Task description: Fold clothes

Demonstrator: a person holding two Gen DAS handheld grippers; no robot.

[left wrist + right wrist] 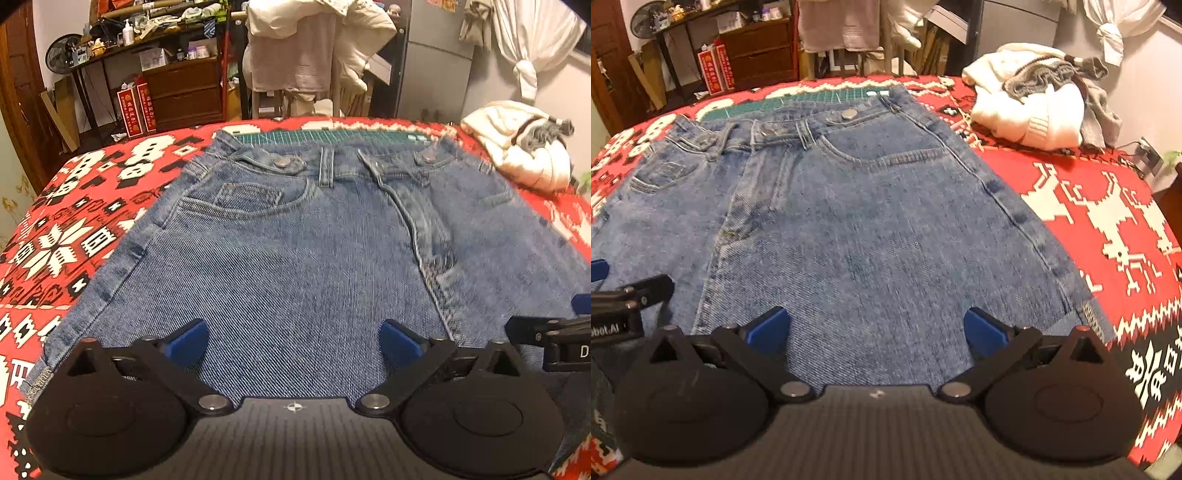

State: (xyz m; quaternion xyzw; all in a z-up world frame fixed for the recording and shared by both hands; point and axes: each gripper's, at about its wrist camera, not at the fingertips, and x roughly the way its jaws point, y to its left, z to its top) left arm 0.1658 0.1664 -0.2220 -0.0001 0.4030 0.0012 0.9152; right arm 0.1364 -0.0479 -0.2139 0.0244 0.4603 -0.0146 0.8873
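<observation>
A pair of blue jeans (295, 236) lies flat across the middle of both views, front side up, on a surface covered by a red cloth (74, 229) with white and black knitted-style patterns. The waistband runs along the upper part of each frame, with two metal buttons and belt loops showing, and a strip of green cutting mat (317, 134) peeks out just above it. The denim fills the lower centre of each frame right down to the fingers.

In the left wrist view the left gripper (293, 341) sits low in the frame over the jeans, its blue-tipped fingers (190, 341) spread wide with nothing between them but fabric beneath; whether the tips touch the denim cannot be told. At the right edge of that frame part of the right gripper (554, 332) shows.

In the right wrist view the right gripper (877, 330) hangs over the lower part of the jeans, its fingers (984, 332) likewise spread and holding nothing. The left gripper's black body pokes in at the left edge of that frame. The side seam of the jeans runs down the right of this view, ending at a hem near the lower right.

A heap of cream and grey clothes (1041, 107) rests on the red cloth at the upper right of both views, well apart from the jeans. Behind the surface stand a dark wooden dresser (184, 92) and cluttered shelves at the upper left.
</observation>
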